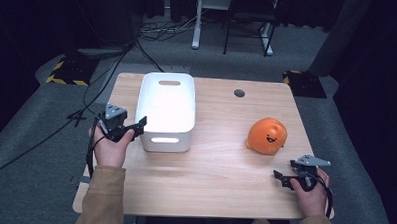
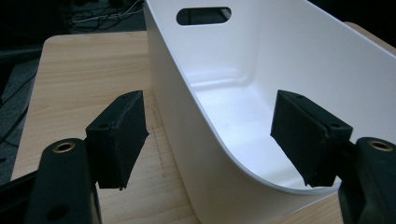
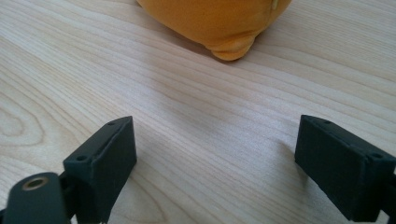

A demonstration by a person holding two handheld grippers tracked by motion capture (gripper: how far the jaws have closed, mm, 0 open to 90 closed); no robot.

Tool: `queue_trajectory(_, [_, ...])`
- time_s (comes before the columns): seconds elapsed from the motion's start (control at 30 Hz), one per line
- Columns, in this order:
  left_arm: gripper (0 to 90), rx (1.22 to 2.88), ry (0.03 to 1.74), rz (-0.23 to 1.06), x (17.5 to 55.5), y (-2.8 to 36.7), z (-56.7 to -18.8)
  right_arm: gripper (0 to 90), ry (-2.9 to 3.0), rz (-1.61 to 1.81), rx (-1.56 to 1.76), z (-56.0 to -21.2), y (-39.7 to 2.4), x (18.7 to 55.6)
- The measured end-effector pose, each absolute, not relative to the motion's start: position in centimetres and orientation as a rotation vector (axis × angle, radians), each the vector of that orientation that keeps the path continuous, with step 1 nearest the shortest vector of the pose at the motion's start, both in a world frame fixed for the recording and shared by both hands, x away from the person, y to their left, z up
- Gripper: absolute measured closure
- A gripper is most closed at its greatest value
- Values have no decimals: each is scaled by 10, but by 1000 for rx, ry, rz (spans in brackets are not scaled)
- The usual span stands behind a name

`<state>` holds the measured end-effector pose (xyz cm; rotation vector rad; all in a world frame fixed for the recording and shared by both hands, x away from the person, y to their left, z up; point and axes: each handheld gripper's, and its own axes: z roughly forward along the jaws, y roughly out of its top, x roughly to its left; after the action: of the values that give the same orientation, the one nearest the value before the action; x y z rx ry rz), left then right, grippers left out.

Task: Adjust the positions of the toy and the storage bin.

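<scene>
One white bin [image 1: 167,111], one orange plush toy [image 1: 267,136], two hand-held grippers.

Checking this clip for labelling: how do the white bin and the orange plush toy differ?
The white bin is a hard, open, boxy container with handle slots; the orange plush toy is soft, rounded, with a printed face. The white bin is clearly larger. The left tongs straddle the white bin's wall without gripping; the right tongs stand apart from the orange plush toy. Both rest on the wooden table.

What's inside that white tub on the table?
The white tub looks empty: the left tongs straddle its near wall, one jaw inside, showing bare white floor. The near corner under the rim is hidden.
</scene>
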<state>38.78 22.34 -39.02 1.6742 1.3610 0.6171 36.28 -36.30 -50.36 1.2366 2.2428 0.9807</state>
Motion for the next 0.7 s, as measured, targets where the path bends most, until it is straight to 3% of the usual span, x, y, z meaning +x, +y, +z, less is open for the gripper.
queue_trajectory(0.27, [276,1701,1361,624,395,211,-404,129,2242,975,1232,-504,-363,363])
queue_trajectory(0.47, [350,1696,1333,579,394,207,-405,129,2236,978,1239,-504,-363,362])
queue_trajectory(0.7, [326,1707,1297,566,388,201,-405,129,2236,978,1239,-504,-363,362])
